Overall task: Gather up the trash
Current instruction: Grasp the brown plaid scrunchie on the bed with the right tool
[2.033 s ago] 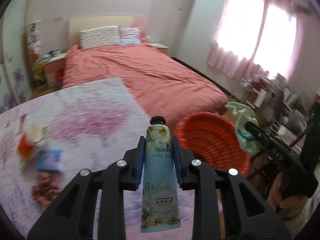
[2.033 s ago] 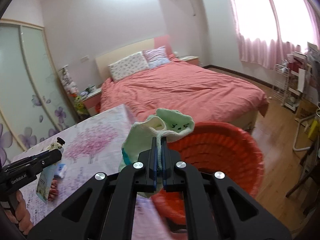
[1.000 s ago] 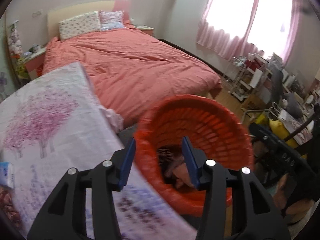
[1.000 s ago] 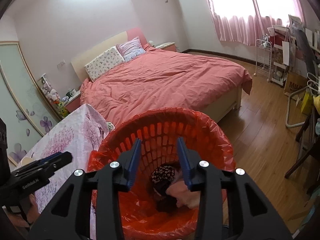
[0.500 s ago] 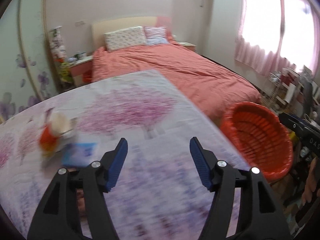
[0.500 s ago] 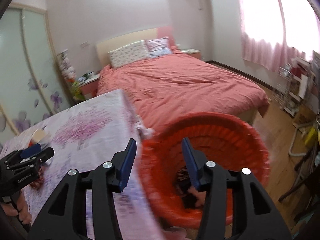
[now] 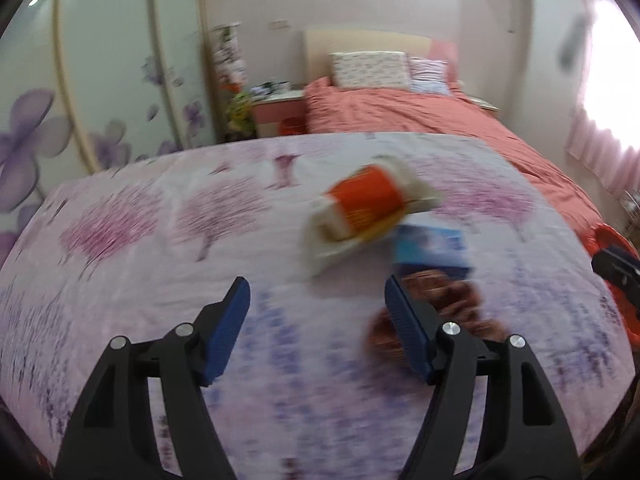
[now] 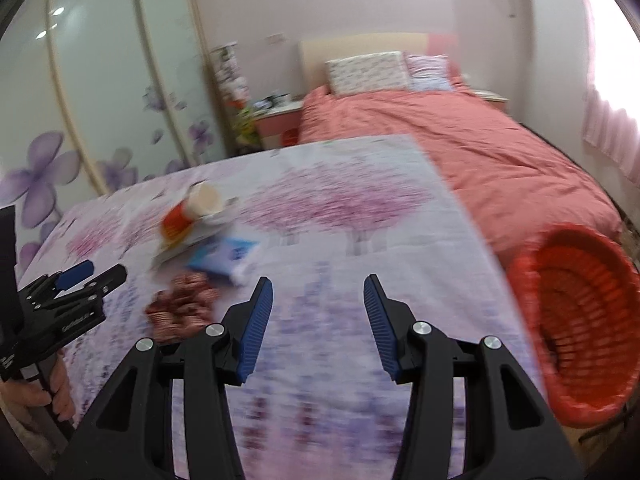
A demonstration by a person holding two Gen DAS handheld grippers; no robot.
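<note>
On the flowered tablecloth point(image 7: 132, 248) lie a tipped orange-and-white paper cup point(image 7: 366, 200), a blue packet point(image 7: 432, 246) and a brown-red wrapper point(image 7: 452, 304), all blurred. My left gripper point(image 7: 316, 304) hovers just short of them, its jaws opening with nothing between them; its right finger overlaps the wrapper. In the right wrist view the cup point(image 8: 192, 210), packet point(image 8: 222, 256) and wrapper point(image 8: 182, 306) sit to the left, beside the left gripper point(image 8: 88, 274). My right gripper point(image 8: 318, 300) is open and empty over bare cloth. The red basket point(image 8: 576, 320) stands off the table's right edge.
A pink-covered bed point(image 8: 460, 148) lies beyond the table, with a nightstand point(image 7: 276, 112) at its left. Glass wardrobe doors with purple flowers point(image 7: 80, 92) fill the left wall. A bright window with pink curtains point(image 8: 612, 128) is at the right. A hand point(image 8: 52, 388) holds the left gripper's handle.
Both views have swung left from the red basket to the table. The tube and cloth held earlier are gone from the jaws. Both grippers stand wider apart and empty.
</note>
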